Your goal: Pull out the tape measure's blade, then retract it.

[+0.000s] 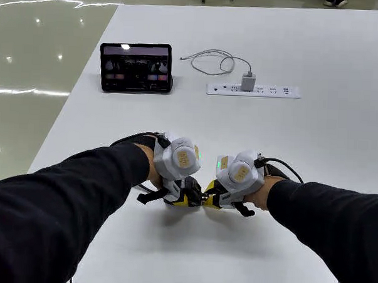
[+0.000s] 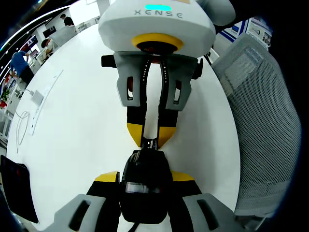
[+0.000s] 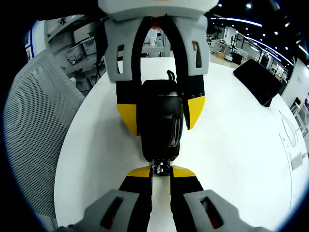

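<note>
A black tape measure [image 1: 193,193] lies just above the white table [image 1: 314,141], between the two grippers, which face each other. My left gripper [image 2: 145,176] is shut on the black case [image 2: 145,188], with its yellow-tipped jaws on either side of it. My right gripper [image 3: 161,172] is shut on the blade's end hook [image 3: 161,166], right at the mouth of the case [image 3: 161,121]. Hardly any blade shows between the hook and the case. In the head view the left gripper [image 1: 188,198] and the right gripper [image 1: 209,201] nearly touch tip to tip.
A dark tablet [image 1: 136,67] stands at the back left. A white power strip [image 1: 254,90] with a charger and a looped cable [image 1: 211,61] lies behind. A grey mesh chair [image 2: 260,121] stands beside the table's near edge.
</note>
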`<state>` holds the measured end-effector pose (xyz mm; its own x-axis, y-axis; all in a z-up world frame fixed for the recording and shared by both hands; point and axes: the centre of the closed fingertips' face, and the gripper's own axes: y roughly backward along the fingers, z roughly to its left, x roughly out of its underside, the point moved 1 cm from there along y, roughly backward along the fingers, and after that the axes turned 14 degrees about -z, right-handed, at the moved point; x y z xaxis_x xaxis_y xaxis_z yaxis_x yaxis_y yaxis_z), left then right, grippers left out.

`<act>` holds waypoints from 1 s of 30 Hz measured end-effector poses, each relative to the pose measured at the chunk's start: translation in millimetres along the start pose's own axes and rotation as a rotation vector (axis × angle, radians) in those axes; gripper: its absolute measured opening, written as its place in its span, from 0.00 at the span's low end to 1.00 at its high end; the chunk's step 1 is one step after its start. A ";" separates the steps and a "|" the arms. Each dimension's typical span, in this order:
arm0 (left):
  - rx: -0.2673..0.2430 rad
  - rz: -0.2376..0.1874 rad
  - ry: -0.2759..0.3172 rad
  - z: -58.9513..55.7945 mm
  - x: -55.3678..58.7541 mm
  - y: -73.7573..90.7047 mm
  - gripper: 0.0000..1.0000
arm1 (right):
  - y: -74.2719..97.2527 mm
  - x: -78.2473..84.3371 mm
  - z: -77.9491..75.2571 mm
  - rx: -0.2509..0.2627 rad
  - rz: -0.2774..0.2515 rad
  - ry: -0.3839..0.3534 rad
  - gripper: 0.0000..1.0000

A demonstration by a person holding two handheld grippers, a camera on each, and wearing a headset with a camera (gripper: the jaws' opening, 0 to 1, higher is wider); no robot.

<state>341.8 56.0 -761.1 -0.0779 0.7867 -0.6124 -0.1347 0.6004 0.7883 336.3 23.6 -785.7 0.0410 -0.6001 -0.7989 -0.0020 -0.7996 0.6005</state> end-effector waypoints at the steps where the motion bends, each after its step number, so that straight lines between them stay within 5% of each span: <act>1: -0.004 -0.002 0.002 0.2 -0.1 0.0 0.34 | 1.4 1.5 -0.7 0.002 0.002 0.004 0.08; 30: -0.021 -0.016 0.003 1.0 -1.1 -0.3 0.34 | 33.9 27.5 -3.8 0.015 0.057 -0.043 0.08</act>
<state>342.9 55.0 -760.6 -0.0781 0.7766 -0.6252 -0.1565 0.6098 0.7770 341.2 -20.0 -787.2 -0.0021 -0.6448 -0.7644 -0.0186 -0.7642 0.6447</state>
